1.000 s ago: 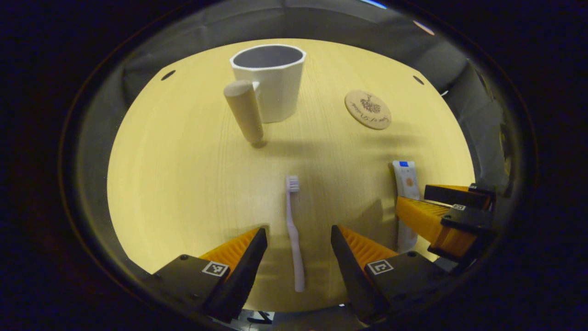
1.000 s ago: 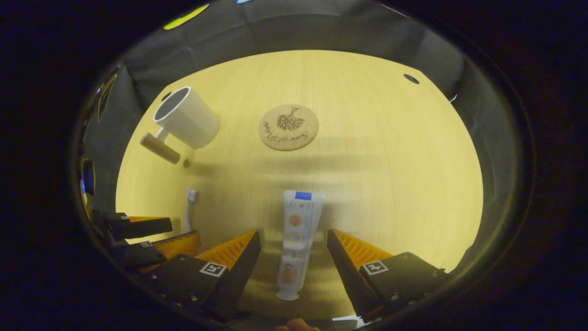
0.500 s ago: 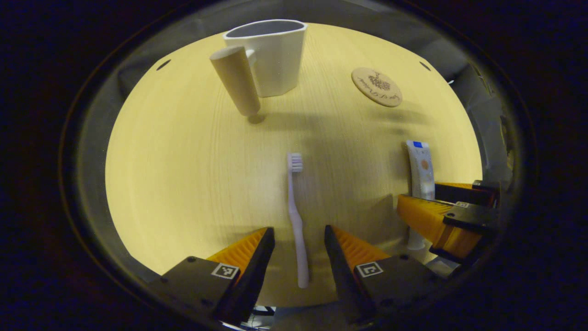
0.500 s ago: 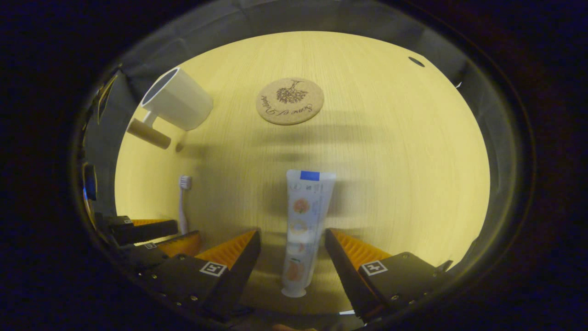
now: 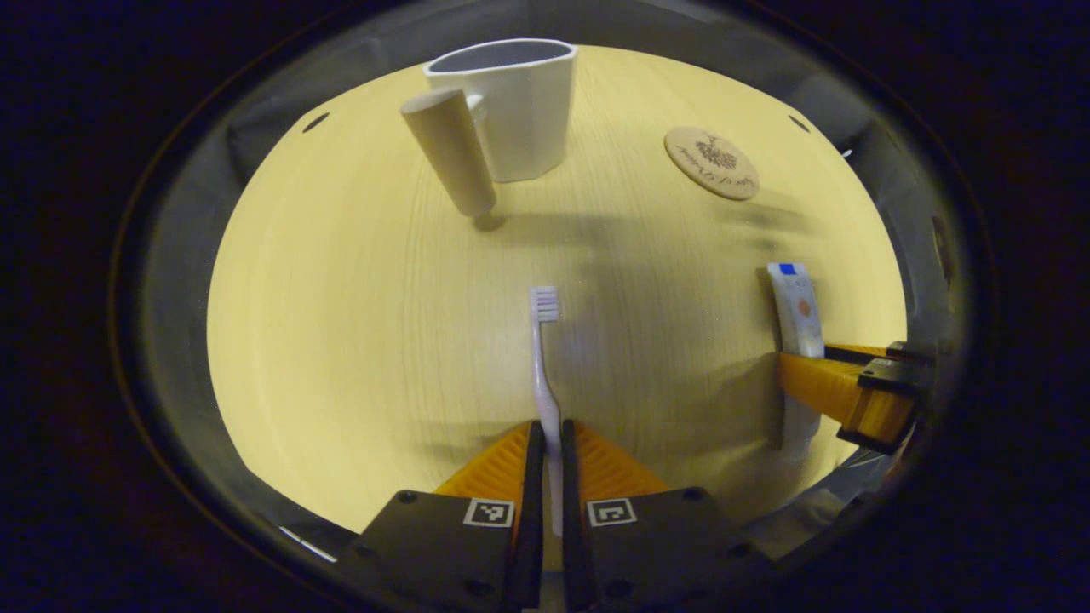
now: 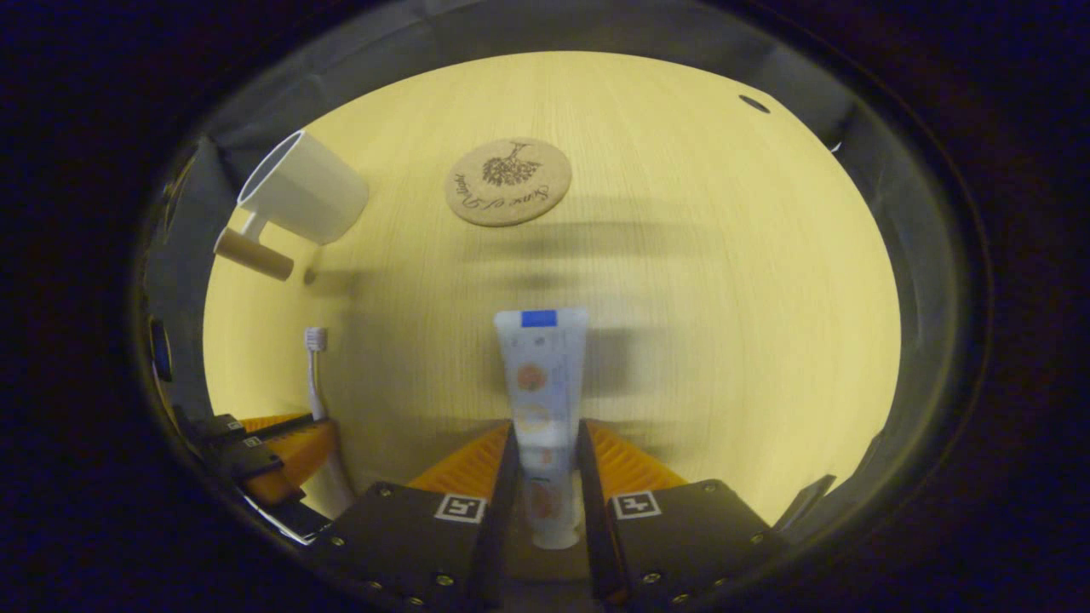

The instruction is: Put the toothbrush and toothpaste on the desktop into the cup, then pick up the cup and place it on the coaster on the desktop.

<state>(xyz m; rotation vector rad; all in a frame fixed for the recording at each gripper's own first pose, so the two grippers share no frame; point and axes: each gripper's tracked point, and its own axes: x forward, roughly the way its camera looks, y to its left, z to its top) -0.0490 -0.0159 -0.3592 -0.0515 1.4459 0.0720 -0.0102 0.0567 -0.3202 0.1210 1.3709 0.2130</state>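
A pale toothbrush (image 5: 542,358) lies on the wooden desktop (image 5: 341,323), bristles pointing away, and my left gripper (image 5: 546,447) is shut on its handle. My right gripper (image 6: 546,447) is shut on the lower part of the white toothpaste tube (image 6: 538,375), whose blue-marked end points away. A white cup (image 5: 511,106) with a wooden peg handle stands upright at the far side; in the right gripper view the cup (image 6: 302,197) is at the far left. The round cork coaster (image 5: 712,163) lies right of the cup, and the coaster (image 6: 508,181) is straight beyond the tube. The toothpaste (image 5: 796,311) and right gripper (image 5: 839,392) appear at the right.
The desktop (image 6: 724,323) has small dark holes (image 6: 753,103) near its far corners, and black cloth walls stand behind it. The left gripper (image 6: 272,443) and toothbrush (image 6: 317,375) lie at the lower left of the right gripper view.
Both grippers went from open to shut: the left closed on the toothbrush handle, the right on the toothpaste tube. Both objects still lie on the desktop.
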